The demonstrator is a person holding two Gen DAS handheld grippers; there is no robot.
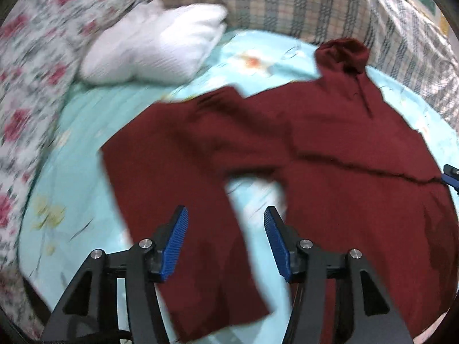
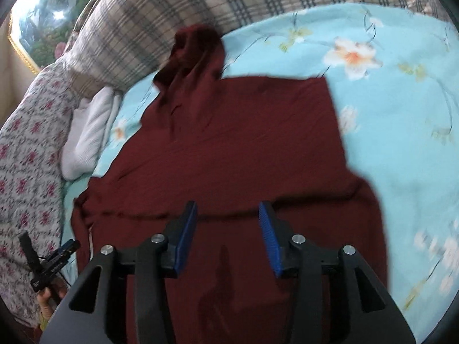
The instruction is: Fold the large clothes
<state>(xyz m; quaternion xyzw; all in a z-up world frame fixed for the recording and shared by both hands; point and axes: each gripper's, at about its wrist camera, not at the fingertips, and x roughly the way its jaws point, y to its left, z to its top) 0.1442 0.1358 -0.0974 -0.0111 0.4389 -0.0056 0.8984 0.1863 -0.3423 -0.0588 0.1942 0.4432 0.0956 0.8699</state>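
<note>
A dark red hooded garment point(image 1: 330, 132) lies spread on a light blue floral bed sheet point(image 1: 80, 177). Its hood point(image 1: 342, 51) is bunched at the far end. One sleeve point(image 1: 178, 189) runs toward me in the left wrist view. My left gripper point(image 1: 226, 223) is open and empty above that sleeve. In the right wrist view the garment point(image 2: 243, 149) fills the middle, with a fold line across it. My right gripper point(image 2: 227, 219) is open and empty above that fold line. The right gripper's tip shows at the left wrist view's right edge point(image 1: 451, 175).
A white folded cloth point(image 1: 155, 46) lies at the far left of the bed. A plaid pillow point(image 1: 287, 0) and a floral quilt point(image 1: 25, 86) border the sheet. The left gripper shows at the lower left of the right wrist view point(image 2: 54, 261). A framed picture point(image 2: 48, 17) hangs behind.
</note>
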